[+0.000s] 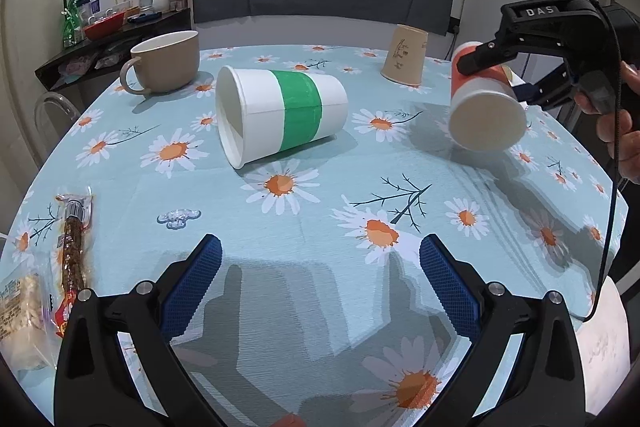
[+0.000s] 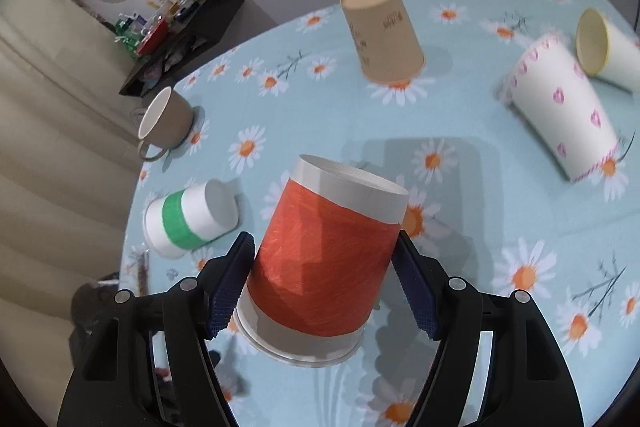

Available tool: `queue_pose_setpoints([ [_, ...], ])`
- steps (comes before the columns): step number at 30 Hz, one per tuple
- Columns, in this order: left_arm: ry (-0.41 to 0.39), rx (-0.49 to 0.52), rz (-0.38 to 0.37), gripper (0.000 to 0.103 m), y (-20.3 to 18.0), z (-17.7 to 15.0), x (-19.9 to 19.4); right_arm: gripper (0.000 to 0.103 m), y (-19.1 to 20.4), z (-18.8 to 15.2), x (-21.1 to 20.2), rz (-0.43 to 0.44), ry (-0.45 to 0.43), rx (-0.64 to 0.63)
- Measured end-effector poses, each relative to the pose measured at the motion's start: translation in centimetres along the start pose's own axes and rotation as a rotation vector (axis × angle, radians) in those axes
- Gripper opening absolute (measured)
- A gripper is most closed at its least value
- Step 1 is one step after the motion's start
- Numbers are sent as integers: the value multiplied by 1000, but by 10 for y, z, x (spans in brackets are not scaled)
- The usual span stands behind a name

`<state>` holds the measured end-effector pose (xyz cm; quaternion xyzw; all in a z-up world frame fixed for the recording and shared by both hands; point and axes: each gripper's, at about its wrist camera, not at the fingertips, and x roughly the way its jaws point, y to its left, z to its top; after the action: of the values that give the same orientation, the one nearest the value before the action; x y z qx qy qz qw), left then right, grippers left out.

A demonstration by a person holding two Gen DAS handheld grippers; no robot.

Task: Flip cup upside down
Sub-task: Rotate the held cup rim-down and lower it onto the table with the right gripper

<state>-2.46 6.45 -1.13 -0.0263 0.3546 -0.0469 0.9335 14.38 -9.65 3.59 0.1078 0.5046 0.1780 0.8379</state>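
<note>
Left wrist view: left gripper (image 1: 320, 283) with textured blue pads spread wide, nothing between them, over the daisy-print tablecloth (image 1: 320, 195). Green-banded paper cup (image 1: 280, 115) lies on its side. Orange paper cup (image 1: 486, 107) is off the cloth, pinched by the right gripper (image 1: 496, 75).

Right wrist view: right gripper (image 2: 324, 287) pads press the orange cup's (image 2: 324, 263) sides, closed base tilted forward; only here a heart-print cup (image 2: 568, 115) shows, lying down

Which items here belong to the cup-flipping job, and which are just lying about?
In the job:
orange cup, clamped in the right gripper above the table
left gripper, open, holding nothing

Lying about:
green-banded cup on its side
brown paper cup
mug
heart-print cup
snack packets
</note>
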Motion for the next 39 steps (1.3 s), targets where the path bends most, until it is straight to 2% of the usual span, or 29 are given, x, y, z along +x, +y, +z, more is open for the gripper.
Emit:
queue_pose_setpoints([
  [5,-3,1,12,97,-1,0,0,66,7,10,12,-64,-113,-77],
  [10,-5,8,18,97,-2,-1,0,66,31,13,23,-227,-245,-201],
  [16,-7,1,25,97,-3,-1,-1,66,47,6,39,-346,-314,-335],
  [24,-2,-5,20,97,-2,-1,-1,66,48,-25,36,-368,-328,-428],
  [28,-11,-1,17,97,-2,-1,-2,65,41,-39,34,-344,-302,-402],
  [31,-20,5,18,97,-3,-1,-3,65,39,-45,38,-369,-293,-411],
  [34,-22,9,28,97,-4,-1,-3,73,36,-46,38,-351,-270,-396],
  [39,-23,-1,30,97,-2,0,-3,84,39,-50,23,-349,-316,-413],
])
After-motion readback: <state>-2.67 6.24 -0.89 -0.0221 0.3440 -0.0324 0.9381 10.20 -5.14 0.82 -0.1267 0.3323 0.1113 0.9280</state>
